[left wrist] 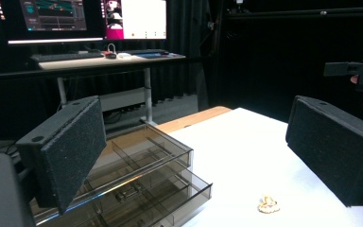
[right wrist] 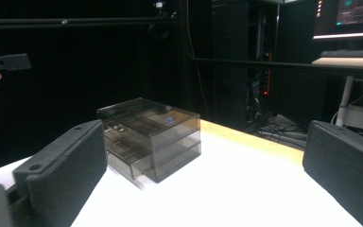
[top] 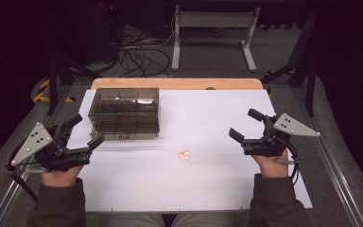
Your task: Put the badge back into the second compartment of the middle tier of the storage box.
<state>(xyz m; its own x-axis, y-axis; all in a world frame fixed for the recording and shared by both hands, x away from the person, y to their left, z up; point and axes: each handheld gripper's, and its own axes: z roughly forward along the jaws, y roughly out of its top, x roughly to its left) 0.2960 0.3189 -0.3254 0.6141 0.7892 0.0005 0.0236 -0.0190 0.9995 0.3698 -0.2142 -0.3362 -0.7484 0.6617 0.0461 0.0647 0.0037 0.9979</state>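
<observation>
We see a worktop (top: 208, 189) covered in white, with a bare wooden strip along its far edge. On its far left part stands a smoky, see-through drawer box (top: 124, 112). From the left gripper view its drawers look pulled partway out toward the person, showing dividers inside. From the right gripper view the box (right wrist: 151, 137) stands as a stack of drawers near the wooden edge.

Near the middle of the worktop lies a small pale trinket (top: 184, 154), too small for us to name. It lies apart from the box, toward the person and to its right. In the left gripper view it (left wrist: 268, 205) rests on the white surface between the two pads, touched by neither.

The left gripper (top: 86, 131) is held at the left edge of the worktop, just beside the box's near left corner. Its fingers (left wrist: 66, 151) are spread wide and hold nothing.

The right gripper (top: 244, 125) is held over the right part of the worktop, well apart from the box and the trinket. Its fingers (right wrist: 61, 175) are likewise spread wide and empty.

Each gripper is held in a hand (top: 61, 177), with dark sleeves coming in from the bottom of the high view.
</observation>
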